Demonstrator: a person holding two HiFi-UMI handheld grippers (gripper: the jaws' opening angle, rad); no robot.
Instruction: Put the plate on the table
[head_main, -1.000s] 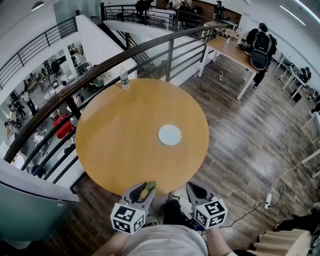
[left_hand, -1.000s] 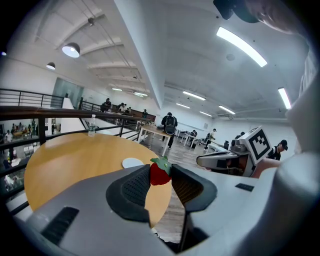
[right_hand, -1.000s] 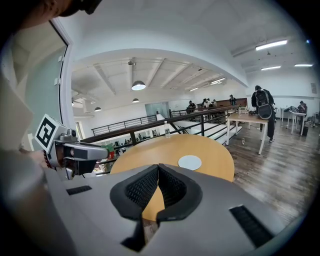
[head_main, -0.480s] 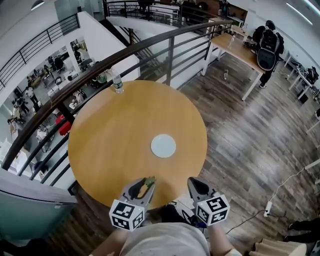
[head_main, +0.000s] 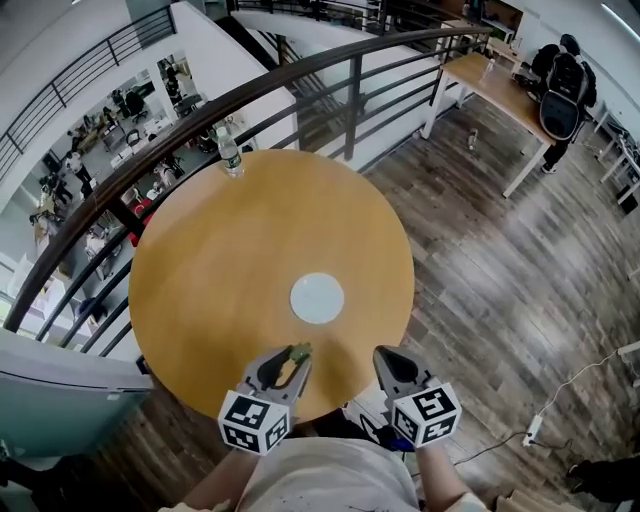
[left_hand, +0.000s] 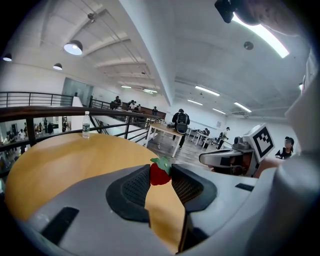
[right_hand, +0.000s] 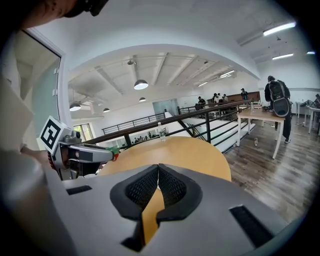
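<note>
As I look down on the round table (head_main: 220, 270), a bottle (head_main: 229, 152) stands at its far left edge, close to the railing (head_main: 352, 100). The left gripper (head_main: 292, 360) hovers over the near edge, its jaws clamped on a small red strawberry (left_hand: 160, 172) with a green top, pinched at the tips. The plate (head_main: 317, 298) lies flat on the table, just beyond the two grippers and between them, touched by neither. The right gripper (head_main: 388, 358) hangs beside the left one, its jaws pressed together with nothing in them. Far right, a desk (head_main: 495, 85) stands on the wooden floor.
</note>
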